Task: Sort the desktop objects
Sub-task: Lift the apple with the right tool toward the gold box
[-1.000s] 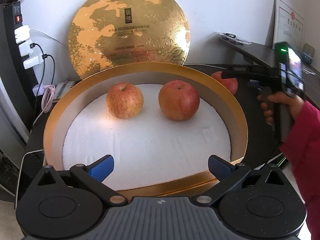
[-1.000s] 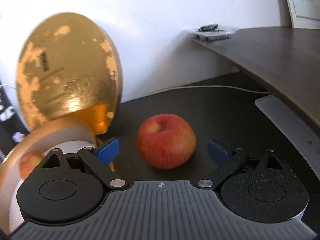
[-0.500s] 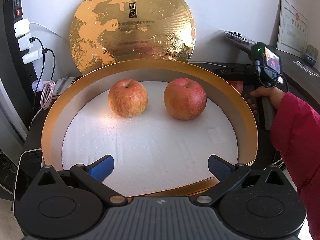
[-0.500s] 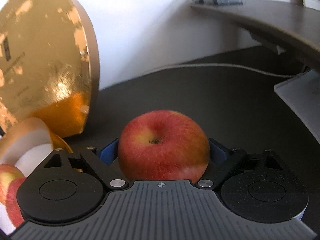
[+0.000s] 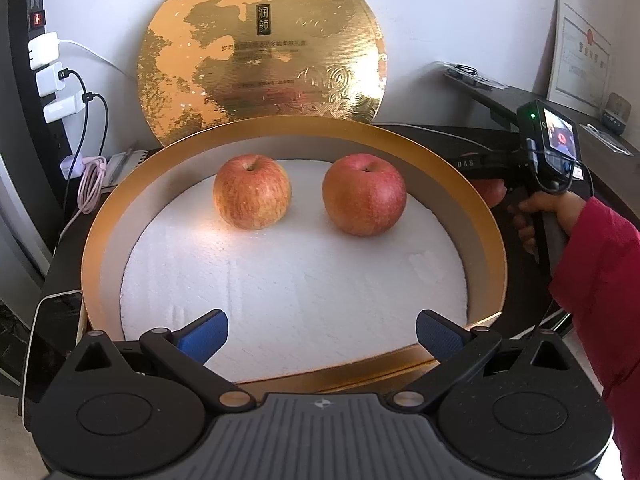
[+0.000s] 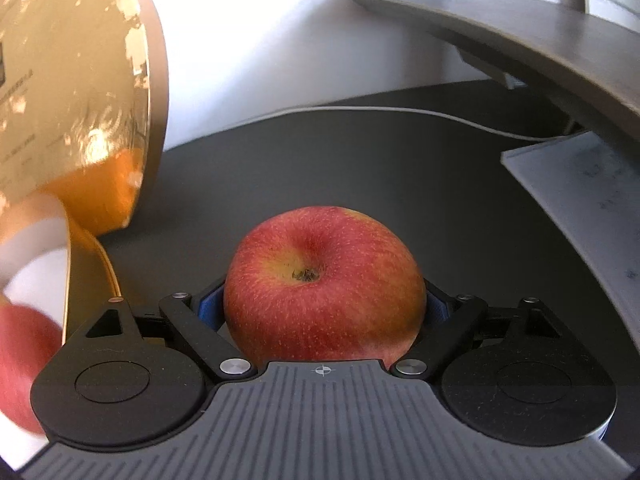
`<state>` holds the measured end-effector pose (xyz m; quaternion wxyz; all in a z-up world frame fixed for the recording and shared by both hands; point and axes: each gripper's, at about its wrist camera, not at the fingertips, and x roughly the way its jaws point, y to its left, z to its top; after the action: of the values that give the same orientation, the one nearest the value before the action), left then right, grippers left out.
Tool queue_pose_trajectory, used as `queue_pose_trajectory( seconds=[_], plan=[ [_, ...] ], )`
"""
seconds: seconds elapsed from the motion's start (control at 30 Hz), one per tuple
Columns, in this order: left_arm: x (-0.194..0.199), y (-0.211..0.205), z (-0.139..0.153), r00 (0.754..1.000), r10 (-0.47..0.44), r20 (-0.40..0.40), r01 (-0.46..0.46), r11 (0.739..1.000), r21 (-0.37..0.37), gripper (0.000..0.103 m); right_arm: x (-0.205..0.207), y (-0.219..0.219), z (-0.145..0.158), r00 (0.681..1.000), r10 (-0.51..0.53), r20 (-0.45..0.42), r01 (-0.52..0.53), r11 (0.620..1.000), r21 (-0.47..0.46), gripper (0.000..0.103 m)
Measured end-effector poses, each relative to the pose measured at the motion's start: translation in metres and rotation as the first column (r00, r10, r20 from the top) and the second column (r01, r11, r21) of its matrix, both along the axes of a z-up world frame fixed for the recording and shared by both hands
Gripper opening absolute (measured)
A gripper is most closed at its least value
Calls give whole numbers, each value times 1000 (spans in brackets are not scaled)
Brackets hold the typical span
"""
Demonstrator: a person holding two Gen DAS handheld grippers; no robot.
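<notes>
A round gold box [image 5: 280,126] with white foam [image 5: 292,280] inside holds two apples, one yellowish-red [image 5: 252,192] and one redder [image 5: 364,195]. My left gripper [image 5: 322,334] hovers open over the box's near rim, with nothing between its fingers. A third red apple [image 6: 324,292] sits on the dark desk to the right of the box. My right gripper [image 6: 322,304] has this apple between its jaws. The jaws are closing, and the blue pads [image 6: 208,306] lie against its sides. In the left wrist view the box rim mostly hides that apple [image 5: 490,194].
The gold lid [image 5: 262,52] leans on the wall behind the box. A power strip with chargers [image 5: 44,68], a pink cable [image 5: 90,184] and a phone [image 5: 52,344] are on the left. A curved shelf [image 6: 520,40], a white sheet [image 6: 580,184] and a cable [image 6: 400,112] are on the right.
My right gripper has moved forward and down around the third apple, and its jaws have drawn in to the apple's sides. The left gripper has stayed put and open.
</notes>
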<state>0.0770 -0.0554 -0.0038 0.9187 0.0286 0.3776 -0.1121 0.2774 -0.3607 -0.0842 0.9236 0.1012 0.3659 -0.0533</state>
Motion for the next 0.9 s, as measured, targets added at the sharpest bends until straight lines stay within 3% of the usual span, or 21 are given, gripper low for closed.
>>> queue_pose_trajectory(
  seconds=[0.2, 0.43, 0.67, 0.9],
  plan=[
    [-7, 2, 2, 1000, -2, 1, 2, 1000, -2, 102, -24, 2, 17, 997, -14, 70, 15, 1000, -22, 91],
    [-22, 9, 8, 1000, 5, 22, -5, 1000, -5, 102, -50, 20, 62, 989, 20, 145, -18, 1000, -10, 91],
    [-36, 27, 7, 998, 48, 28, -48, 999, -9, 102, -95, 71, 103, 970, 120, 210, -110, 992, -58, 91],
    [-56, 50, 8, 997, 73, 33, -72, 997, -27, 102, -134, 134, 108, 950, 256, 179, -241, 966, -97, 91]
  ],
)
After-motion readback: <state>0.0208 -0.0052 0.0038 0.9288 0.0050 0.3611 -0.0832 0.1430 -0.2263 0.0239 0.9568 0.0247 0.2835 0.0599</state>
